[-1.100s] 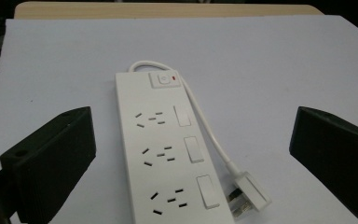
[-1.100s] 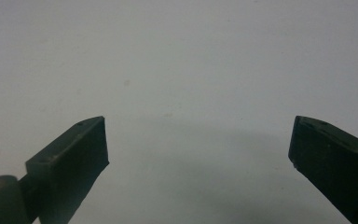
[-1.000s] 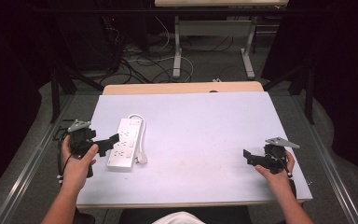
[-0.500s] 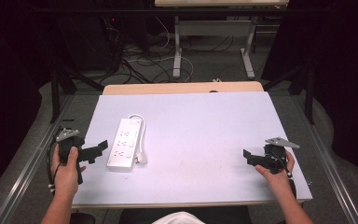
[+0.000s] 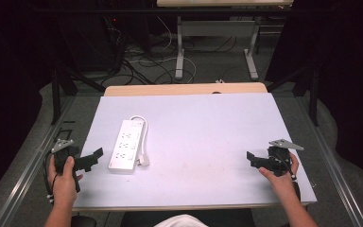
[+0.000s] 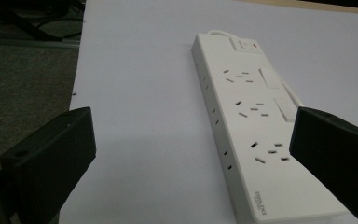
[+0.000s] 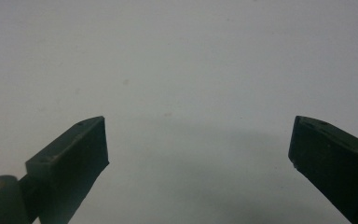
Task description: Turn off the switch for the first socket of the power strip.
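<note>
both grippers, left (image 5: 93, 157) and right (image 5: 251, 158), gape empty; power strip (image 5: 126, 145) near end cut off in left gripper view, cord partly hidden.

Dark room, cable-strewn floor (image 5: 146, 61)

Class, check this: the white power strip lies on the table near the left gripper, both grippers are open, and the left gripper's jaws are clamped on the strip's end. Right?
Not quite. The left gripper holds nothing; the high view shows it apart from the power strip. Otherwise correct: strip on the table, right gripper open too.
</note>
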### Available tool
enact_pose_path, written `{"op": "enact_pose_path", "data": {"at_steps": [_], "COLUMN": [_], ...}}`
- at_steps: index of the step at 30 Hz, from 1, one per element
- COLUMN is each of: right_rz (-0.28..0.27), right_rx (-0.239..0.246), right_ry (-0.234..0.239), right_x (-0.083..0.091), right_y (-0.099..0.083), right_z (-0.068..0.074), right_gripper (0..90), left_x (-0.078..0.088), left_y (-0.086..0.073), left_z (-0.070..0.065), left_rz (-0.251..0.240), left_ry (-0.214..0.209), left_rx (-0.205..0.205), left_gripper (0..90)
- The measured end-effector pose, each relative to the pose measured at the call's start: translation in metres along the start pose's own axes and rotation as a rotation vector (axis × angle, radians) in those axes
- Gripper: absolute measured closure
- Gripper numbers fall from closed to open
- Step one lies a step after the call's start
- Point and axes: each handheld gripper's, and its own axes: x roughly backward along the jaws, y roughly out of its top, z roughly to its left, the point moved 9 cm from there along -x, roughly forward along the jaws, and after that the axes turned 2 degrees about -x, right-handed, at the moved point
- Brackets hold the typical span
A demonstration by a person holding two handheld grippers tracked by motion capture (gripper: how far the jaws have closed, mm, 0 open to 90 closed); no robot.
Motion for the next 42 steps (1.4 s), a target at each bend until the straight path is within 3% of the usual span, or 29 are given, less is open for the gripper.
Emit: {"op": "enact_pose_path", "data": {"at_steps": [7, 17, 27, 35, 38, 42], "right_rz": [0.002, 0.002, 0.004, 0.008, 0.011, 0.012], "right_rx": [-0.005, 0.000, 0.001, -0.009, -0.012, -0.014], "right_ry": [0.001, 0.000, 0.003, 0.003, 0.002, 0.001], "right_x": [0.000, 0.000, -0.001, -0.002, -0.002, -0.002], "right_y": [0.000, 0.000, -0.001, -0.001, -0.002, -0.002], "right_z": [0.000, -0.001, -0.001, 0.000, -0.001, -0.001], "right_gripper": [4.1, 4.1, 4.2, 4.2, 4.3, 4.3], "left_x": [-0.006, -0.012, -0.020, -0.022, -0.026, -0.026], "left_y": [-0.010, -0.018, -0.028, -0.032, -0.032, -0.034], "left_z": [0.009, 0.013, 0.022, 0.024, 0.026, 0.025], "left_rz": [0.009, 0.035, 0.075, 0.111, 0.099, 0.132], "left_ry": [0.022, 0.020, 0.031, 0.036, 0.042, 0.029], "left_rx": [-0.008, -0.028, 0.009, 0.010, 0.014, 0.008], "left_gripper": [0.3, 0.3, 0.4, 0.3, 0.4, 0.4]}}
